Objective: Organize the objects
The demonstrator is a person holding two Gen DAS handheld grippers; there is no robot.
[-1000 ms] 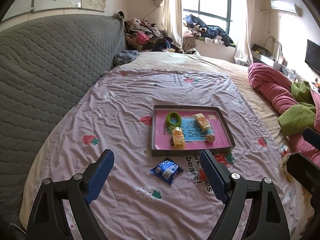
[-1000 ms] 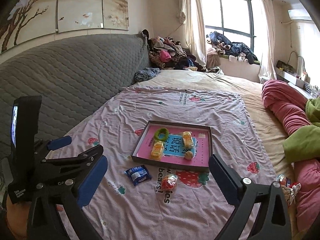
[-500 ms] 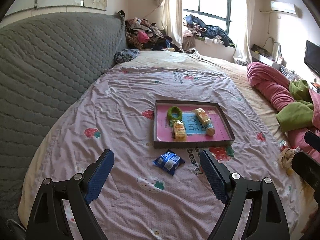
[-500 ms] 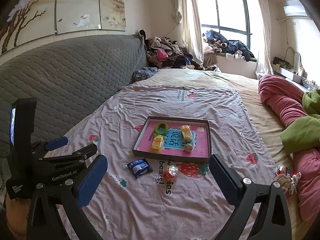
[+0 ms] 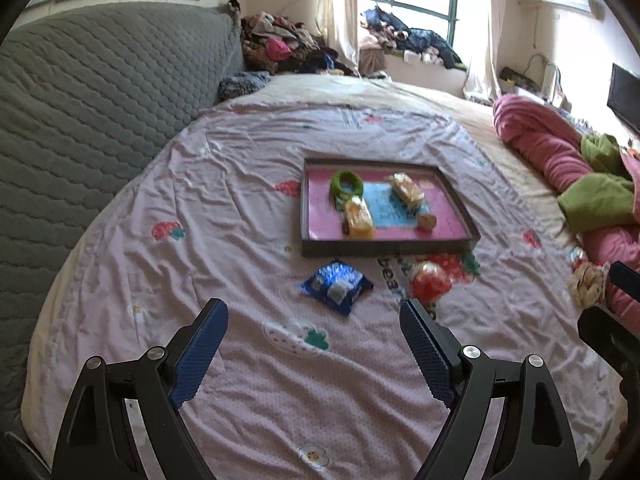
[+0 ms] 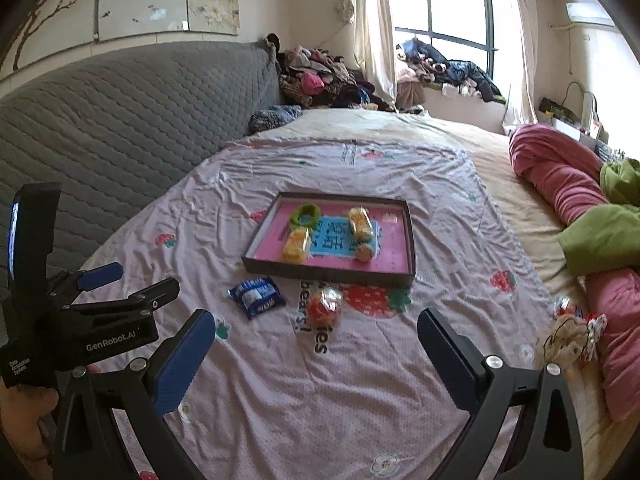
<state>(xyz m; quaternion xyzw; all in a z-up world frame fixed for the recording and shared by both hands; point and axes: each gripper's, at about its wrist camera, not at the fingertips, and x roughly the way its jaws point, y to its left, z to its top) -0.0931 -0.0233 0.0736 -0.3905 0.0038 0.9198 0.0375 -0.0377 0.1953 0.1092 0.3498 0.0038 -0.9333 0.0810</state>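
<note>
Both pairs of tongs have come down toward the bed over the past second, and the things on its strawberry-print sheet now sit larger and nearer in both wrist views. That suggests a first pick-up is being lined up, with nothing yet touched.

The shallow pink-lined tray lies mid-bed and already holds a green ring, two yellow wrapped snacks and a small round piece. Two items lie loose on the sheet just in front of it, where they lay a second ago: a blue packet and, just beside it, a red-and-orange wrapped ball.

The left tongs stand wide apart and empty, with the blue packet lying ahead of the gap. The right tongs are likewise apart and empty, the wrapped ball ahead of them.

Only the right wrist view shows the left device from the side, its body at the frame's left edge, and a small heap of trinkets clear against the pink quilt. The left view catches just a dark corner of the right device.
</note>
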